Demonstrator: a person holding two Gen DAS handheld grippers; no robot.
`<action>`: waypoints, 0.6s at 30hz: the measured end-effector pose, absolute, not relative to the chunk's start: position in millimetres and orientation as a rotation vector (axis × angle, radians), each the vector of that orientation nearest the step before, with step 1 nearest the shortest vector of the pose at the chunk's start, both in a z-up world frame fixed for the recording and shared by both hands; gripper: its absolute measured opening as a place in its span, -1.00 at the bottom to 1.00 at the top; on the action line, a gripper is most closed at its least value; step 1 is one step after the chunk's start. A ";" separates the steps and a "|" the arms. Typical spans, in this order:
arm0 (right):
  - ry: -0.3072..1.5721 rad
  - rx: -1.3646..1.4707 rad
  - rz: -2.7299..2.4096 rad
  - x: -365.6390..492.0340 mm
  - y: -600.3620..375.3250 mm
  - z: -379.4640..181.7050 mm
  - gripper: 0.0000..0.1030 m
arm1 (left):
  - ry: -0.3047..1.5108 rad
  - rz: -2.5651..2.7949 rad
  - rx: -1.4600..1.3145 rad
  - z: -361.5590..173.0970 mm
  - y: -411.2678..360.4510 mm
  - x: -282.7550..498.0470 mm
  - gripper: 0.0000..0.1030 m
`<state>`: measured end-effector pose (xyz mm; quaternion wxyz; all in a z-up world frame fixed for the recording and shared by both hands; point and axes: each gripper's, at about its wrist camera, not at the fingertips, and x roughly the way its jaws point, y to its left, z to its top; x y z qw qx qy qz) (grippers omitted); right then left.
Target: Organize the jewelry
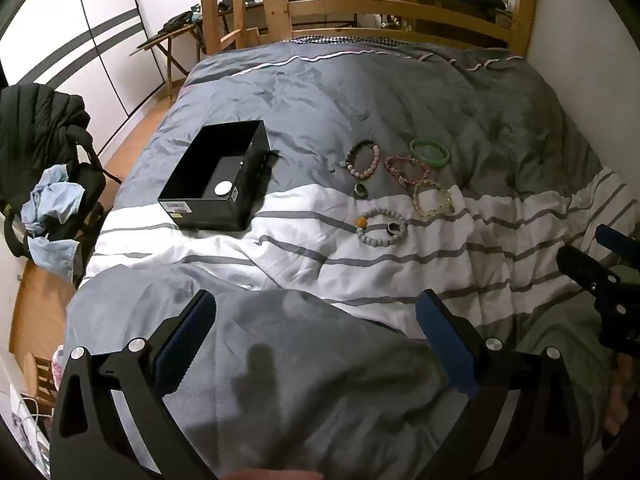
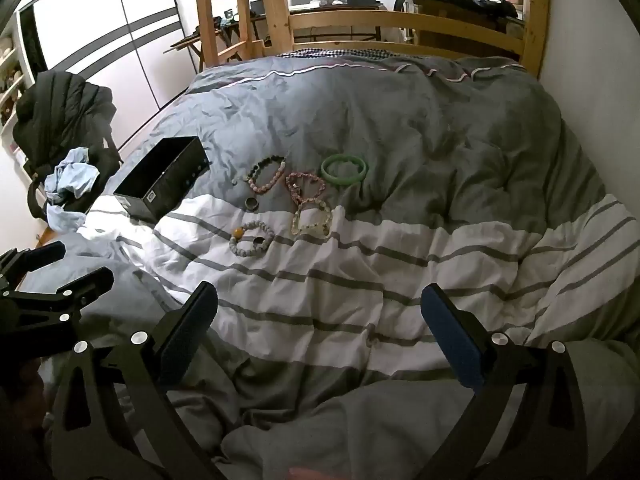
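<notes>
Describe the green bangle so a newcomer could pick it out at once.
Start at the open black box on the striped duvet; a cluster of bracelets lies to its right. The green bangle sits at the cluster's far right corner, on the grey fabric just beyond the pink beaded bracelet. It alone is a smooth, solid green ring; the others are strung beads.

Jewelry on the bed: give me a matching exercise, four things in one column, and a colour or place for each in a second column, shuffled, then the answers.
Things
1. bangle
2. box
3. white bead bracelet
4. left gripper

Descriptions
A. black, open at the top, left of the jewelry
B. plain green, farthest from the cameras
C. jaws wide apart, holding nothing, over the duvet
D. has one orange bead, nearest of the jewelry

Pairs: 1-B, 2-A, 3-D, 4-C
</notes>
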<state>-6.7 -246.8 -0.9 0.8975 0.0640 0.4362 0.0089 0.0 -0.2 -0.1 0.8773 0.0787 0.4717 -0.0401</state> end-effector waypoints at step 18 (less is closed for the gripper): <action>0.914 0.129 0.024 -6.6 -247.2 -0.9 0.95 | 0.991 -0.090 0.161 0.9 -3.1 -1.4 0.91</action>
